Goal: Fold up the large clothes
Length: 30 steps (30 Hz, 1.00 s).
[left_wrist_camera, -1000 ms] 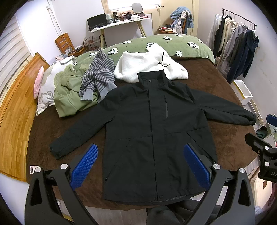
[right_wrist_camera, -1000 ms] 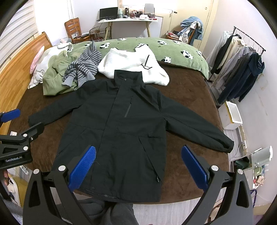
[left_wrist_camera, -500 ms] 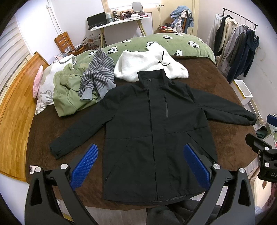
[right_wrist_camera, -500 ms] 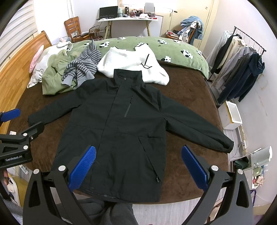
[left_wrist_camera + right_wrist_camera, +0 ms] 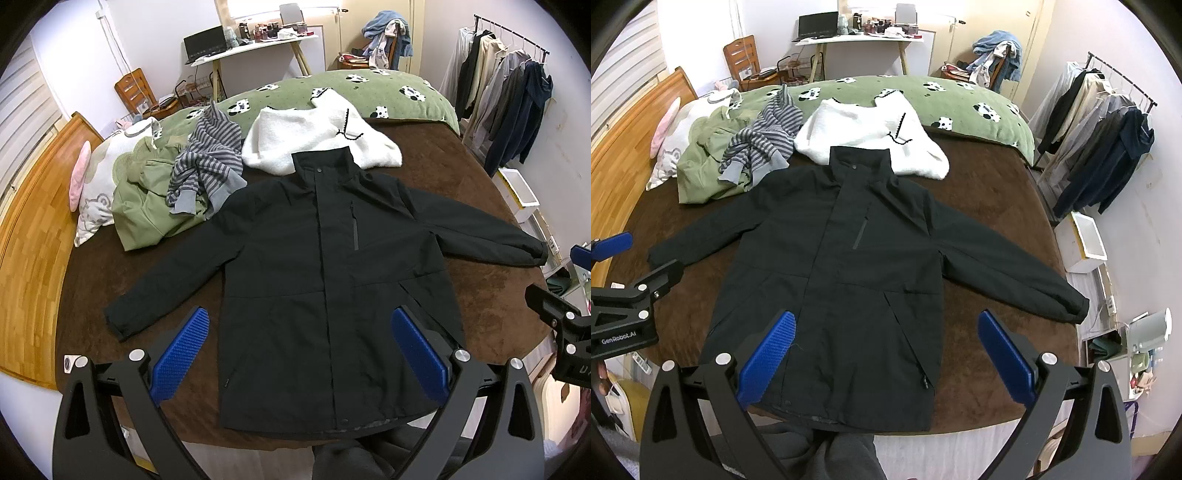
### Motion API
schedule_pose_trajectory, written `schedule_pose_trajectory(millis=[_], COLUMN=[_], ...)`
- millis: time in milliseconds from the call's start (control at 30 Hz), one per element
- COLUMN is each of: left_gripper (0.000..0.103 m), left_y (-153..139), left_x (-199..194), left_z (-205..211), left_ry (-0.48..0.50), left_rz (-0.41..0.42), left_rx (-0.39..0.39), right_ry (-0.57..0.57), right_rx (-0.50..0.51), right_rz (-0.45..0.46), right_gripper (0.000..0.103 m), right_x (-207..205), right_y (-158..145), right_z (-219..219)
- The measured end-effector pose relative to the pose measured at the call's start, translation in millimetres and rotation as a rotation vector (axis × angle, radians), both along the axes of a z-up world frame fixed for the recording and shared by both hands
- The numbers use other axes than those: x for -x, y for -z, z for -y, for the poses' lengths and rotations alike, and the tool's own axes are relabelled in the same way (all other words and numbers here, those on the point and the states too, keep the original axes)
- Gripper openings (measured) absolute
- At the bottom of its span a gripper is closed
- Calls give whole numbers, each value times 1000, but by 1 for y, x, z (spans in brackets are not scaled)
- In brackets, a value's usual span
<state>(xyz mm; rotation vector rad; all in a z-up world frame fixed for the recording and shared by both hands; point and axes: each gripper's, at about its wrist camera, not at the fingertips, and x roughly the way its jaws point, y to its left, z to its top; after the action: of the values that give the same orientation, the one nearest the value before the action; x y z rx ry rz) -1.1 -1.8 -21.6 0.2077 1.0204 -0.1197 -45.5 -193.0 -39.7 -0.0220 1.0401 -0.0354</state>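
Left wrist view: black jacket (image 5: 332, 280) lies flat, front up, zipped, on brown bed (image 5: 436, 155); both sleeves spread out to the sides.
Position: hem nearest the camera at bed edge; collar far end, touching white fleece (image 5: 317, 144).
Left gripper (image 5: 299, 350): jaws wide open, empty, hovering above lower jacket body, no contact.
Right gripper (image 5: 884, 350): jaws wide open, empty, above hem area on right wrist view.
Nearby items: striped top (image 5: 207, 166) and green garment (image 5: 147, 206) piled just beside jacket's shoulder; apart from sleeve cuff.
Task status: approx. start; no fold made yet.
Handling, est.: shell fabric looks smooth, likely slippery; lined, so heavier than a shirt; soft, no fragile parts.
Grip pts, rec.: sleeve cuff (image 5: 122, 325) for left, opposite cuff (image 5: 1075, 306) for right; pinch seam/cuff edge, not flat panel, since thicker edge should hold better.
Risk: single layer may slip out; jacket may drag toward bed edge if pulled low.
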Motion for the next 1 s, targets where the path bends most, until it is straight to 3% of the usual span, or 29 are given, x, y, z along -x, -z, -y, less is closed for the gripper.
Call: schedule_pose_trajectory(millis=[1000], left_gripper=[97], left_y=[13], left_x=[-3], left_z=[-3], left_ry=[-13], left_rz=[-9], left_rx=[5], right_ry=[1], right_rx=[1], right_rz=[-9], right_gripper=[97], right_x=[-8], right_y=[-3], right_z=[4])
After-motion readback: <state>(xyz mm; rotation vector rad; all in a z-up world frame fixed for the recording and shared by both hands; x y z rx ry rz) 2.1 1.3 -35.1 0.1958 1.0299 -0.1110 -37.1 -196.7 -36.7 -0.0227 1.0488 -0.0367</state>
